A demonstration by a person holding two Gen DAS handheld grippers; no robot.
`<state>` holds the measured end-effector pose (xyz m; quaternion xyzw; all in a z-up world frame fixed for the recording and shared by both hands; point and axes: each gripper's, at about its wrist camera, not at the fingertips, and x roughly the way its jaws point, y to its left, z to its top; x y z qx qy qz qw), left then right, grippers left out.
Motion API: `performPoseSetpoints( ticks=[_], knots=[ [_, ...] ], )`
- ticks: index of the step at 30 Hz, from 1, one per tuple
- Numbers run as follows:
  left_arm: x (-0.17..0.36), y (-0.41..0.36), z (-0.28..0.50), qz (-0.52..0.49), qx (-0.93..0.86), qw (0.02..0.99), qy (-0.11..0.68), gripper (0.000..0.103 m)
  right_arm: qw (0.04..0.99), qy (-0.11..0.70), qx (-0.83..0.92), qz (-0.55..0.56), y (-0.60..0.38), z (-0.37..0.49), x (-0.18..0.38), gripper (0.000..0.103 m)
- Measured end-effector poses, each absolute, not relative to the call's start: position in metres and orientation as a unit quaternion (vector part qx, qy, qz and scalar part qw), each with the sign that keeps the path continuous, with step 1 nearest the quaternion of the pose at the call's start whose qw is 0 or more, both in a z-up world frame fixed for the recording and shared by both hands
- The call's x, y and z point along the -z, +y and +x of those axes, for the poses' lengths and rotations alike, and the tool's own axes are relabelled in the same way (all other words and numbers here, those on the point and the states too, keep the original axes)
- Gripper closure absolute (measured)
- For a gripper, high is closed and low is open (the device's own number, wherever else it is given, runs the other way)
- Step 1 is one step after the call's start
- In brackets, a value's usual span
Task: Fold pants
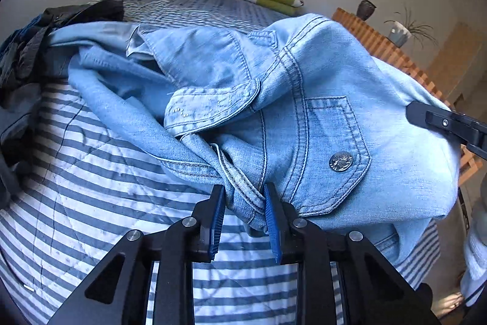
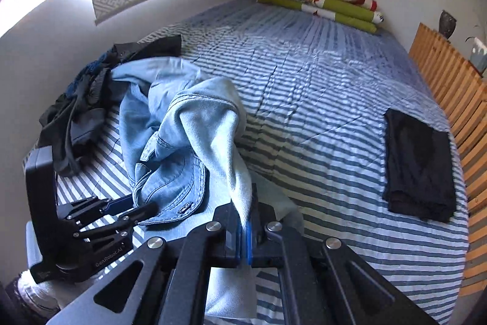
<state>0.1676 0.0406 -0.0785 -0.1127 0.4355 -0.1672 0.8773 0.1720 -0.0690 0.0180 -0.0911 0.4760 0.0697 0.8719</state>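
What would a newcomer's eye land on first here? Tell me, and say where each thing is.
First, the crumpled light blue denim pants lifted off the blue and white striped bedspread, pinched by both black two-finger grippers: the left gripper on bunched waistband fabric, the right gripper shut on a pale fold. Next, the folded black garment near the bed's right edge and the dark clothing heap at the left.
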Motion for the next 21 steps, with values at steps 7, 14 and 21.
performPoseSetpoints(
  ticks=[7, 14, 21],
  knots=[
    [0.063, -0.040, 0.075, -0.071, 0.276, 0.855, 0.433, 0.075, 0.873, 0.481, -0.040, -0.065, -0.137, 0.101, -0.053, 0.101],
    [0.075, -0.019, 0.049, -0.063, 0.269, 0.840, 0.467, 0.062, 0.836, 0.534, 0.035, -0.117, -0.176, 0.071, -0.001, 0.079],
    [0.054, 0.085, 0.091, -0.093, 0.140, 0.889, 0.426, 0.052, 0.866, 0.486, -0.056, -0.105, -0.115, 0.098, -0.028, 0.039]
  ],
)
